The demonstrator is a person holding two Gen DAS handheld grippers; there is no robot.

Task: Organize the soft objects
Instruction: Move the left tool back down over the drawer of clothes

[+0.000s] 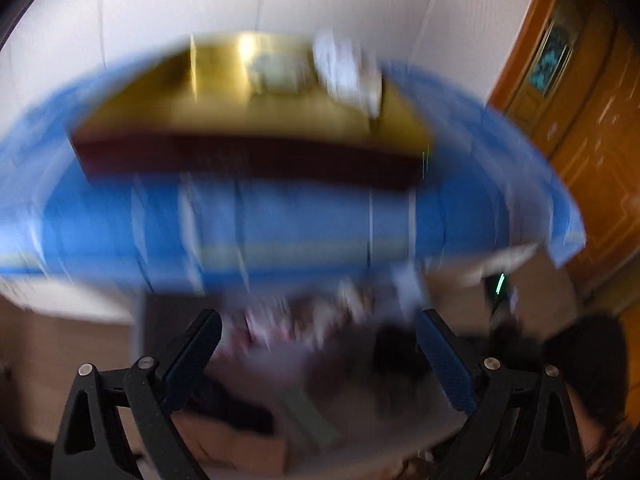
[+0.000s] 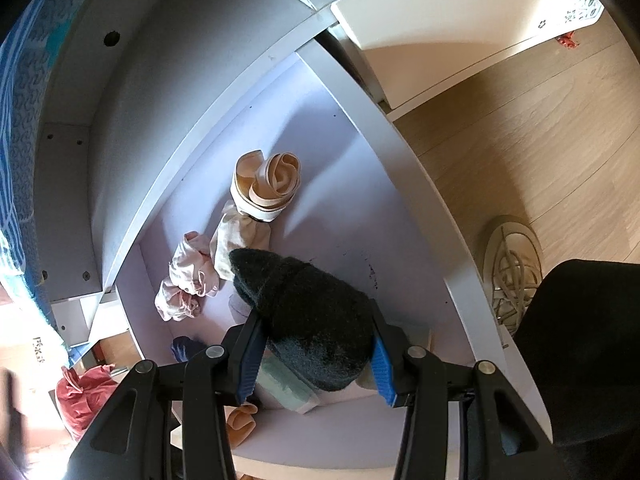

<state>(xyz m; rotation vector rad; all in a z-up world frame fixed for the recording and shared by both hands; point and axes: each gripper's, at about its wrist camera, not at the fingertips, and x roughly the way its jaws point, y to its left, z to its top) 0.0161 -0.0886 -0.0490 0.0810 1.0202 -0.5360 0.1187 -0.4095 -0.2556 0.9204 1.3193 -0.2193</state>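
White drawer (image 2: 352, 92) walls framed the right view, above pale wood floor (image 2: 540, 140). Inside already lay 1 beige roll (image 2: 276, 180), 1 pink bundle (image 2: 186, 280) and 1 cream sock (image 2: 228, 240), so sorting looked partly done. The right gripper (image 2: 316, 344) clamped a black sock (image 2: 308, 312) over the drawer, not yet placed. The left gripper (image 1: 320, 356) stood wide and empty; its blurred view perhaps showed a blue cloth (image 1: 280, 220).

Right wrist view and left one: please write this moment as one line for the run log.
right gripper: shut on dark fuzzy roll over white drawer | left gripper: open, nothing between pads, view blurred
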